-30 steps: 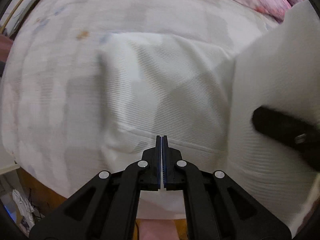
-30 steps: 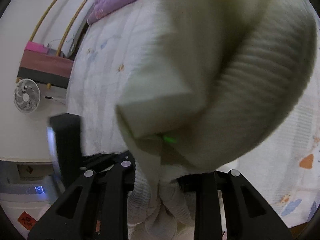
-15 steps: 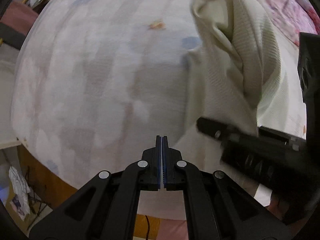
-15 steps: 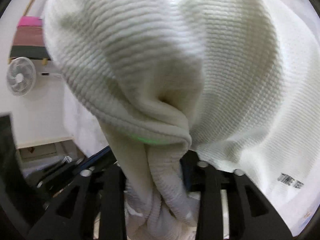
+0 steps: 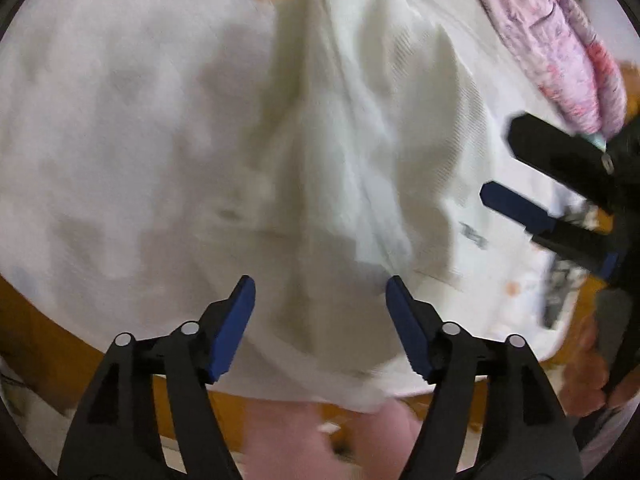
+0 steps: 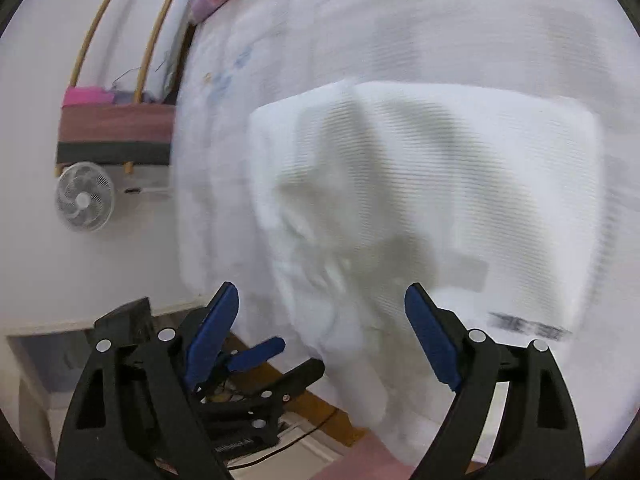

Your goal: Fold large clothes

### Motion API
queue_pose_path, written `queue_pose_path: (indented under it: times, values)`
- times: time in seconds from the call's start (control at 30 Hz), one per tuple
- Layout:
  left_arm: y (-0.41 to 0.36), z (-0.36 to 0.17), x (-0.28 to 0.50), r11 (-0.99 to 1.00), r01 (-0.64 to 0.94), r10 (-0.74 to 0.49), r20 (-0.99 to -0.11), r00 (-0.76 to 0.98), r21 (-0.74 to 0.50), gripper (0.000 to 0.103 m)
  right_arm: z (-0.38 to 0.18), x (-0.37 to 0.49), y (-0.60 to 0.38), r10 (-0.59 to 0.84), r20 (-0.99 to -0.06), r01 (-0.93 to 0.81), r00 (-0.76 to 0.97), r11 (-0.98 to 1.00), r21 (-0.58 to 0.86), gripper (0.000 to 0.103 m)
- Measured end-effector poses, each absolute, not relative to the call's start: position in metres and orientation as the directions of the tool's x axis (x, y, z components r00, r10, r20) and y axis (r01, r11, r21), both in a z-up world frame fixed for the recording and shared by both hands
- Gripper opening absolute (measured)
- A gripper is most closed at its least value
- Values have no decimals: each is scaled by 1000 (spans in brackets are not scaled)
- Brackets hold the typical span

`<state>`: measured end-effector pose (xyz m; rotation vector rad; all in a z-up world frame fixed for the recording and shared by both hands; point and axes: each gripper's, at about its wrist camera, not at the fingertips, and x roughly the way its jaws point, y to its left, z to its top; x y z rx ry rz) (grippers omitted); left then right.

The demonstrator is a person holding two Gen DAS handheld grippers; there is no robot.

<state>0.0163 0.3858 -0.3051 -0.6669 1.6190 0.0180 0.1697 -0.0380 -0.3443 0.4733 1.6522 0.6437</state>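
Observation:
A white ribbed garment [image 5: 360, 140] lies bunched and partly folded on the bed; in the right wrist view the garment [image 6: 440, 180] shows a squarish folded top and a dark label near its lower edge. My left gripper [image 5: 320, 292] hovers over the garment's near end, its jaws opening, nothing pressed between the blue pads. My right gripper [image 6: 320, 292] is also opening above the garment's near edge and grips nothing. Each gripper appears in the other's view: the right gripper [image 5: 498, 162] at the far right, the left gripper [image 6: 300, 354] low on the left. Both views are motion-blurred.
The white patterned bed sheet [image 5: 100, 120] covers the bed, with its wooden frame [image 5: 48, 320] below the near edge. A pink floral quilt [image 5: 560, 40] lies at the far right corner. A white fan [image 6: 84, 200] and a striped stand [image 6: 116, 128] stand by the wall.
The right gripper let go of the bunched garment, which now lies on the bed. The left gripper went from shut to wide open. Both views swung toward the garment.

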Motion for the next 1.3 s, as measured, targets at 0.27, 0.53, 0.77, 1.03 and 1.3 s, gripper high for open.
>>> queue_pose_path:
  times: [0.27,0.53,0.77,1.03,1.3]
  values:
    - [370,-303,2,715,-488,-561,-827,27,-500,81,-340,134,-72,608,-784,110,-122,794,598,82]
    - [388,-334,-16,845,-507,-271,-955,-125,-173,4,-352,110,-80,557,-810,117,-184,830,545,71]
    - [412,-358,-20,849,-516,-218,-964,-154,-109,5,-380,99,-53,391,-872,-25,-293,909,416,31]
    - [410,-419,2,921,-387,-175,-939,-295,-50,15,-446,99,-38,319,-884,98,-341,948,304,28]
    - [378,-341,21,982,-187,-27,-993,-115,-5,16,-369,153,-24,314,-938,-34,-147,946,322,29]
